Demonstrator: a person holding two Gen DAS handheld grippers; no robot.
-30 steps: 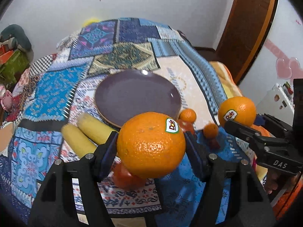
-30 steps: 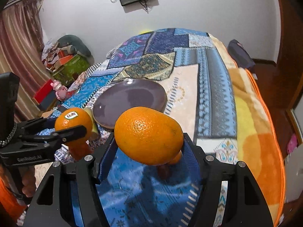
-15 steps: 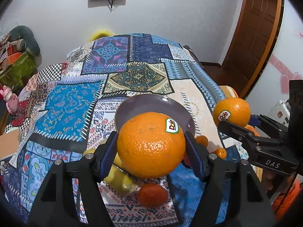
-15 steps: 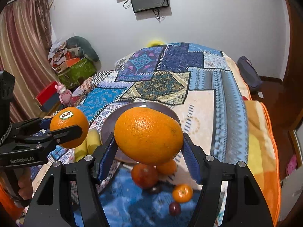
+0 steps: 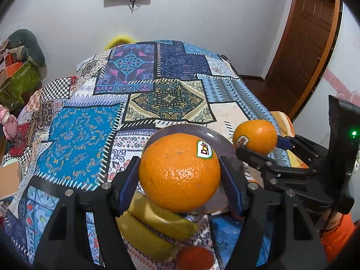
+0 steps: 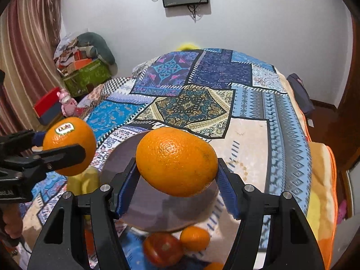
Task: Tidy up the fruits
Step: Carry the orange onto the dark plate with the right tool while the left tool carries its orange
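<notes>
My left gripper is shut on a large orange with a Dole sticker, held in the air above the near edge of a purple plate. My right gripper is shut on a second large orange, also over the purple plate. Each gripper shows in the other's view: the right gripper at the right, the left gripper at the left. Yellow bananas lie on the quilt below the left gripper.
A patchwork quilt covers the bed. A red fruit and a small orange lie near the plate's front edge; another red fruit lies by the bananas. A brown door stands at the right, and boxes and clutter sit at the left.
Both grippers have pulled back and tilted up with their oranges; the plate and loose fruits have slid lower in both views and more of the wall and quilt shows.
</notes>
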